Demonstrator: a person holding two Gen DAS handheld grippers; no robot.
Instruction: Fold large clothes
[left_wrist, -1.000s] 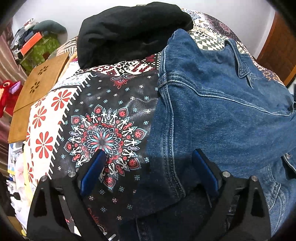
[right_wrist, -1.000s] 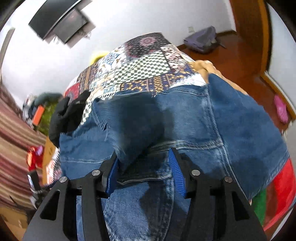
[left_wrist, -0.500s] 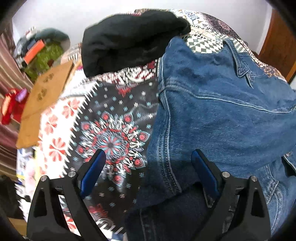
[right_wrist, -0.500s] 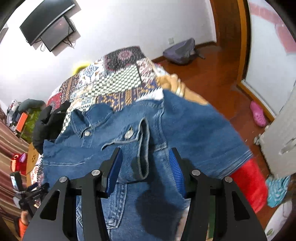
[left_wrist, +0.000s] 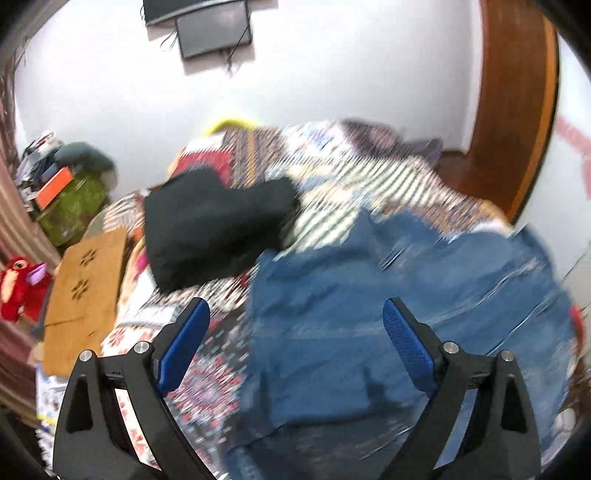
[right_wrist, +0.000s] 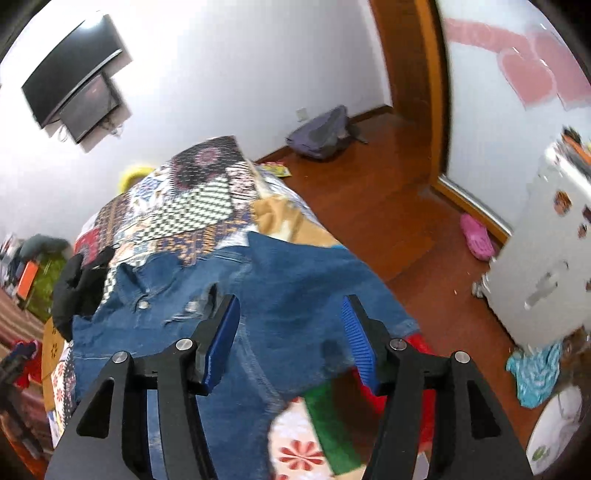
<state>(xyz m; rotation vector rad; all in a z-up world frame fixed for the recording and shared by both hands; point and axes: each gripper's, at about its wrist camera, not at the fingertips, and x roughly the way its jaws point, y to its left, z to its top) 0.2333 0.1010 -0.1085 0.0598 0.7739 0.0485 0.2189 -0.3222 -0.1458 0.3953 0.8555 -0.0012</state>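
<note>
In the left wrist view, badly blurred, the left gripper (left_wrist: 293, 341) hangs above the bed with its blue fingers (left_wrist: 183, 349) spread wide and nothing between them; below lies the denim jacket (left_wrist: 406, 314), spread over the right half of the patterned bedspread (left_wrist: 207, 373), with a folded black garment (left_wrist: 214, 229) just beyond its upper left edge. A brown board (left_wrist: 86, 295) leans at the bed's left side, a red plush toy (left_wrist: 18, 288) sits next to it, and a dark screen (left_wrist: 214, 29) hangs on the white wall. In the right wrist view the right gripper (right_wrist: 290, 338) is also clear of the cloth, its jaws opening and empty; the jacket (right_wrist: 258, 295) lies flat beneath, collar and buttons toward the left, one edge reaching the bed's right side above a red and green cloth (right_wrist: 332, 417). Beyond the bed are a wooden floor (right_wrist: 369, 192), a grey backpack (right_wrist: 321, 134) against the wall, a pink slipper (right_wrist: 476, 236) and a white cabinet (right_wrist: 539, 266). By my reading a fold has just been laid and both grippers are free between grasps; the next move likely calls for picking a fresh edge or a sleeve of the jacket, gripping through thick denim layers, and carrying it across without dragging the bedspread.
</note>
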